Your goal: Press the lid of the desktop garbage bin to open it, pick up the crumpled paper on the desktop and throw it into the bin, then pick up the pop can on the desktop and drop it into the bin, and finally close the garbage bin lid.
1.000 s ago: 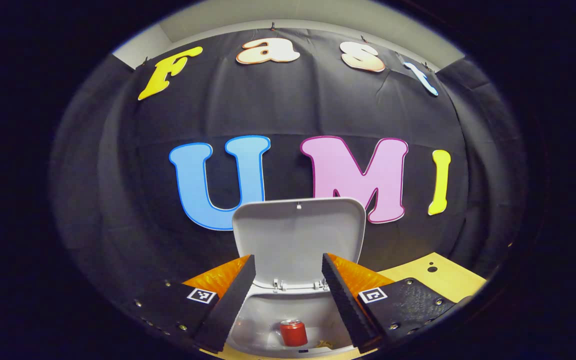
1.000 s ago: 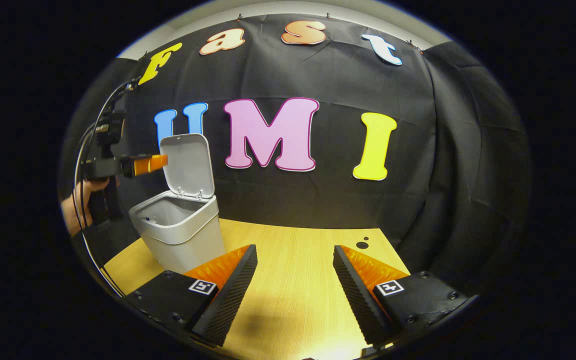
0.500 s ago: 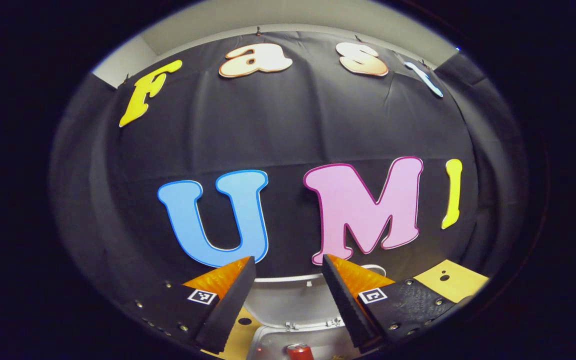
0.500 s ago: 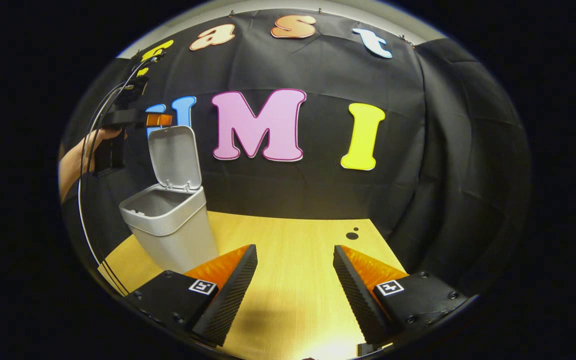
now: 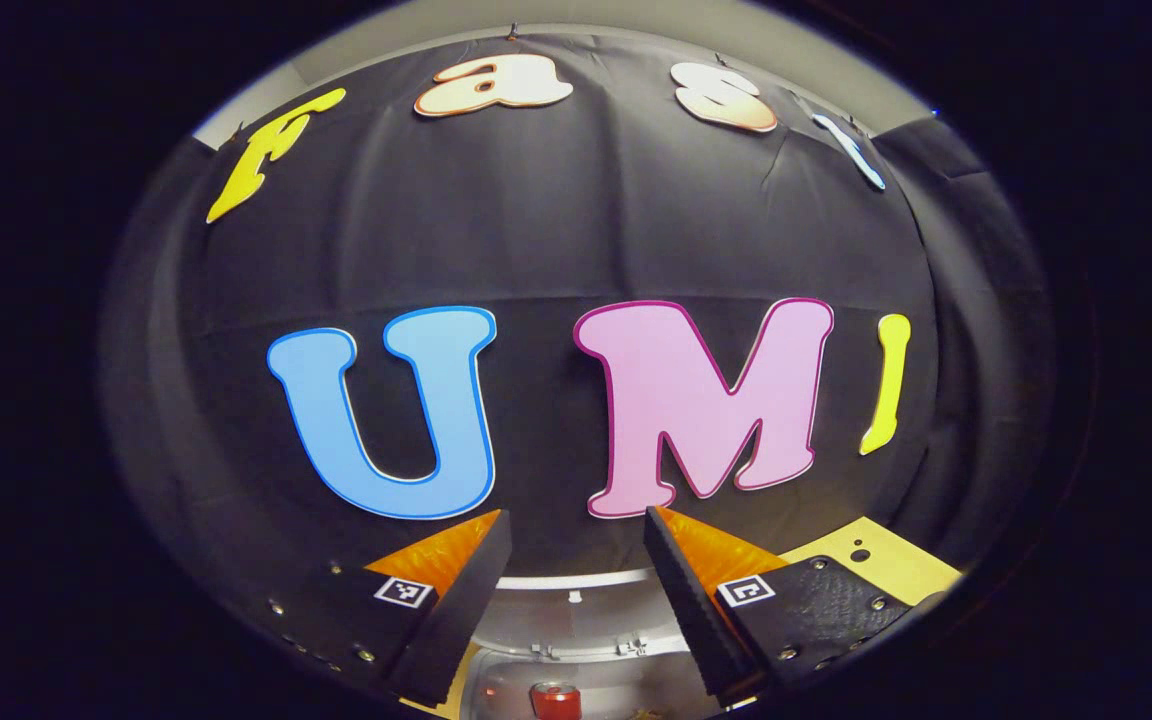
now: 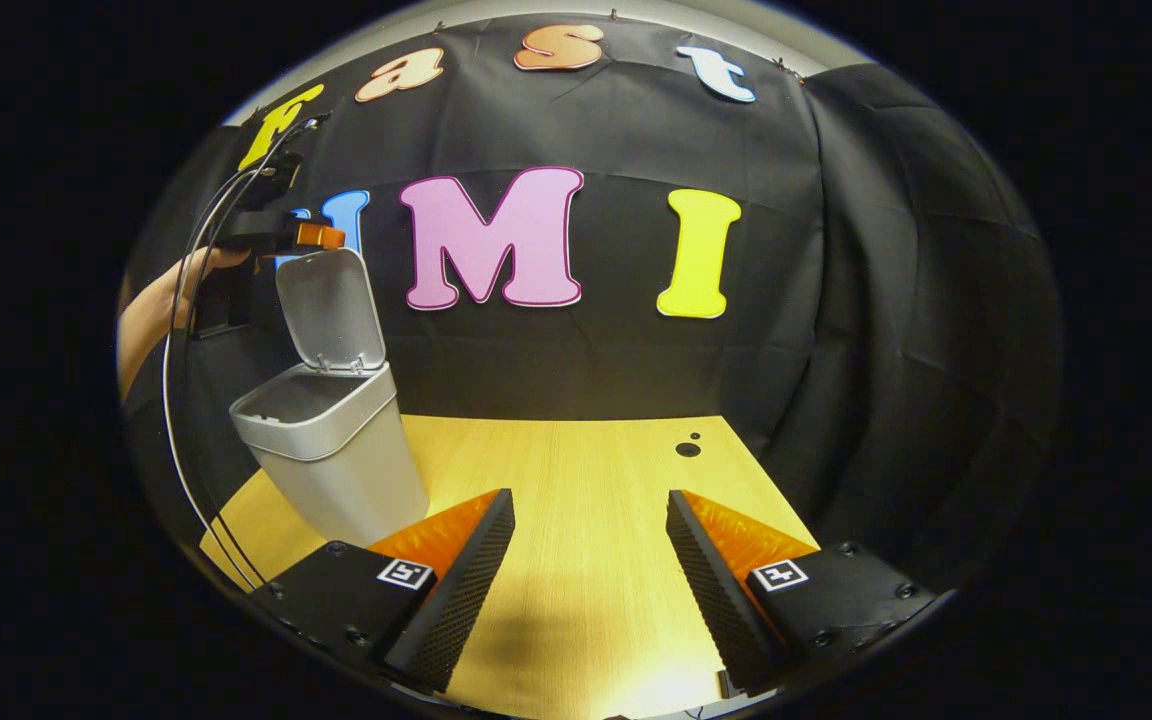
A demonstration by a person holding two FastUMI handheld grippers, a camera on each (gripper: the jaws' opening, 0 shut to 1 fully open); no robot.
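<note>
The grey desktop bin (image 6: pixel 326 455) stands on the wooden table (image 6: pixel 586 580) with its lid (image 6: pixel 328 308) swung up, almost upright. In the left gripper view the lid's top edge (image 5: pixel 576 585) lies just below my left gripper (image 5: pixel 576 520), which is open and empty. Under it, the red pop can (image 5: pixel 556 698) sits inside the bin. In the right gripper view the left gripper (image 6: pixel 314 237) hovers level with the lid's top edge, held by a hand (image 6: pixel 171 295). My right gripper (image 6: pixel 590 497) is open and empty, low over the table, right of the bin.
Black cloth walls close in the table at the back and right. A small dark hole (image 6: pixel 686 449) marks the tabletop near the far right corner. Cables (image 6: pixel 176 400) hang from the left gripper down past the bin's left side.
The left gripper has risen from in front of the open lid to its top edge; the bin and can have dropped low in its view. The right gripper has drifted slightly, still open.
</note>
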